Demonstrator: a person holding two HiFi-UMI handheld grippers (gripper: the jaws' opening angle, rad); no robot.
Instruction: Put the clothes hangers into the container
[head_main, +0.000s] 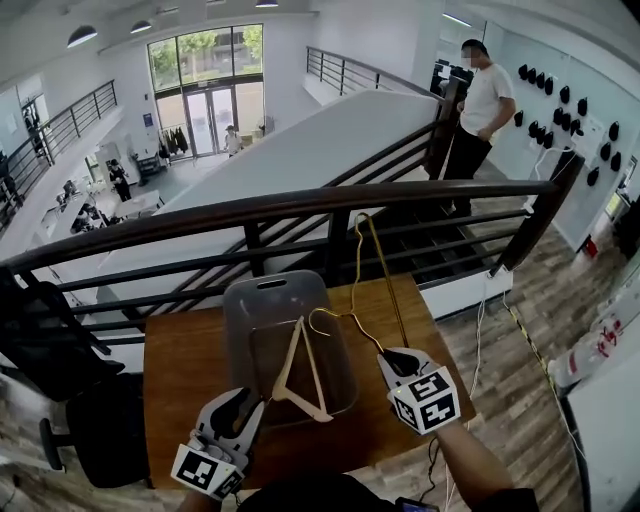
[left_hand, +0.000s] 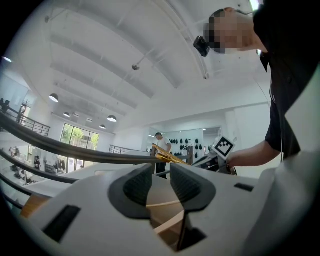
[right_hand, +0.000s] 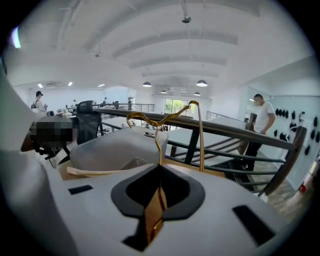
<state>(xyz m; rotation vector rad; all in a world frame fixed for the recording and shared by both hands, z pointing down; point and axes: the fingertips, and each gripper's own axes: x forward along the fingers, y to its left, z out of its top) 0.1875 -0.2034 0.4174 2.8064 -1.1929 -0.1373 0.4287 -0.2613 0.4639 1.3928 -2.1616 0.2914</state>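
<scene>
Beside the railing (head_main: 300, 205), a container (head_main: 262, 300) sat on the surface (head_main: 180, 380). The left tool (head_main: 258, 402) pinched a wood hanger (head_main: 287, 360) tilted over it, and the right tool (head_main: 392, 360) pinched a gold hanger (right_hand: 160, 142) above it.

I see the container (head_main: 240, 300) sitting on the counter (head_main: 180, 370), toward its far middle. The wooden hanger (head_main: 287, 357) leans tilted over the container's near part, its near-left corner between the fingers of the left gripper (head_main: 258, 402) at the counter's near edge. The right gripper (head_main: 393, 358) is just right of the container, clamped on the wire hanger (head_main: 386, 285), which rises toward the railing (head_main: 300, 205) behind the counter. A chair (head_main: 100, 430) is left of the counter. A person (head_main: 482, 105) stands far right, beyond the railing.
</scene>
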